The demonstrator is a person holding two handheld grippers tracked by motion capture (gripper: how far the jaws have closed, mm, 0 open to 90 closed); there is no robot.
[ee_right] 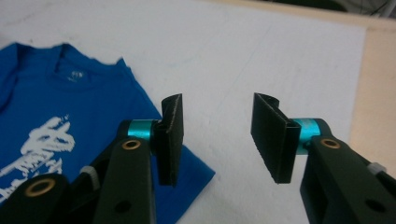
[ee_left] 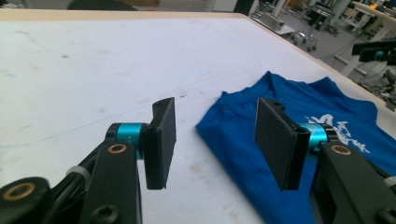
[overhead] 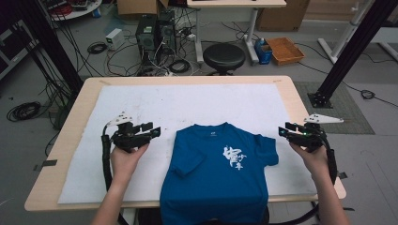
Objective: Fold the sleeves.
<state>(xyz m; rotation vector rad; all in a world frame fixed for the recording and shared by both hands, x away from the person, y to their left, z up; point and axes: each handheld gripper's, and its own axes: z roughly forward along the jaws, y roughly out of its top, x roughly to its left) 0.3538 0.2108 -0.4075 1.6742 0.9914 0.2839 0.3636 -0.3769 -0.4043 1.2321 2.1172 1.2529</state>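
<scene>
High view: two forearms enter from the bottom edge, each hand wrapped round a hand-held gripper. The left gripper (overhead: 151, 130) is held above the white mat (overhead: 141, 101), just left of the blue T-shirt (overhead: 216, 173), its jaws pointing across toward the shirt. The right gripper (overhead: 284, 131) is held at the shirt's opposite side, over the mat's right margin, jaws pointing inward toward the right sleeve. Both hands sit at about the same depth on the table (overhead: 75, 117), one on each flank of the garment.

Left gripper view: the left gripper (ee_left: 212, 140) has its jaws parted with a clear gap; bare mat and the edge of the shirt's left sleeve show between the pads, and nothing is clamped. The pads stand clear of the cloth.

Right gripper view: the right gripper (ee_right: 217, 137) likewise has a moderate gap between its jaws, with only white mat visible in it. The corner of the right sleeve lies under and beside the left-hand pad; whether that pad touches the fabric cannot be told.

Garment condition: the T-shirt (ee_right: 56, 107) lies face up at the near middle of the table, collar away from the person, hem hanging over the near edge. White brush-style lettering marks the chest. The left sleeve is folded in over the body; the right sleeve lies spread flat.
</scene>
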